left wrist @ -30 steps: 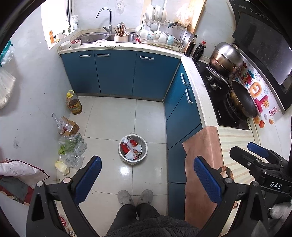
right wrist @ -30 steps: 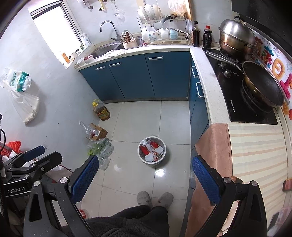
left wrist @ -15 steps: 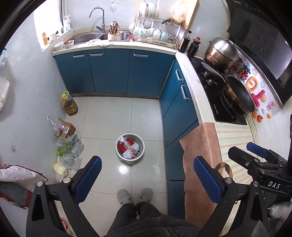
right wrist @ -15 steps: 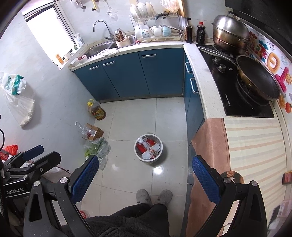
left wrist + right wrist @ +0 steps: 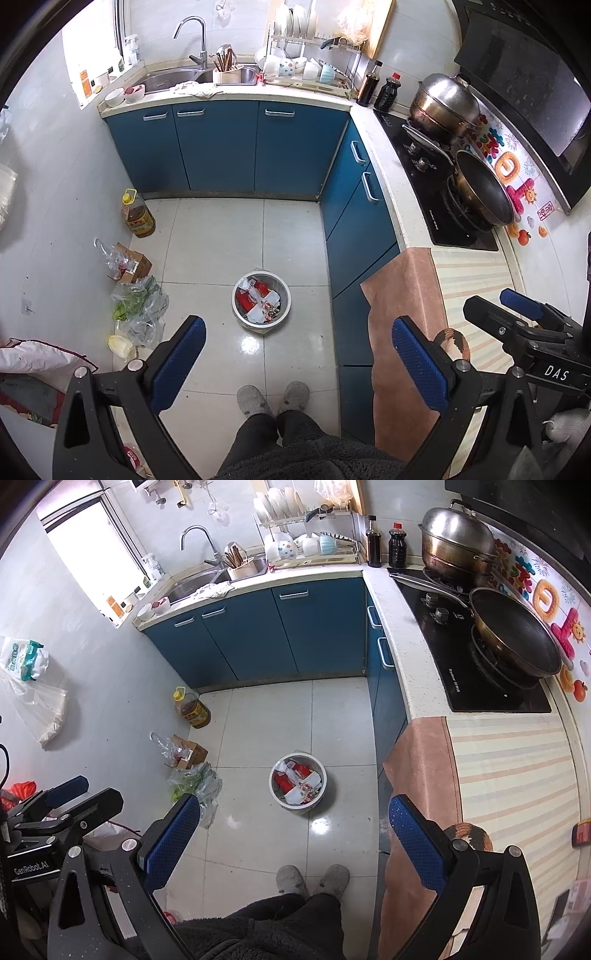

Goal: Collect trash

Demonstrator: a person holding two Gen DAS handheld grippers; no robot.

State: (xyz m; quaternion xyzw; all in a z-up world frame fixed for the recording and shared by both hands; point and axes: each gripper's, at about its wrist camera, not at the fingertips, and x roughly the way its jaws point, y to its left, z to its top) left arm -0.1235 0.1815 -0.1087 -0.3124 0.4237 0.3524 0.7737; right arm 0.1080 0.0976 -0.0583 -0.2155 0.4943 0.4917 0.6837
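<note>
Left wrist view: round white bin (image 5: 261,303) of seemingly crumpled wrappers, both grippers' textured blue fingers (image 5: 180,363) apart.

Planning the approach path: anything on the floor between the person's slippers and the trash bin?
Nothing: in both wrist views only bare, glossy tile lies between the slippers and the trash bin. The bags sit off by the wall.

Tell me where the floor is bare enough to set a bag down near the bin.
Bare tiles lie between the trash bin and the blue cabinets, and between the bin and the person's slippers. The left wall side is crowded: oil bottle, cardboard box, plastic bags.
</note>
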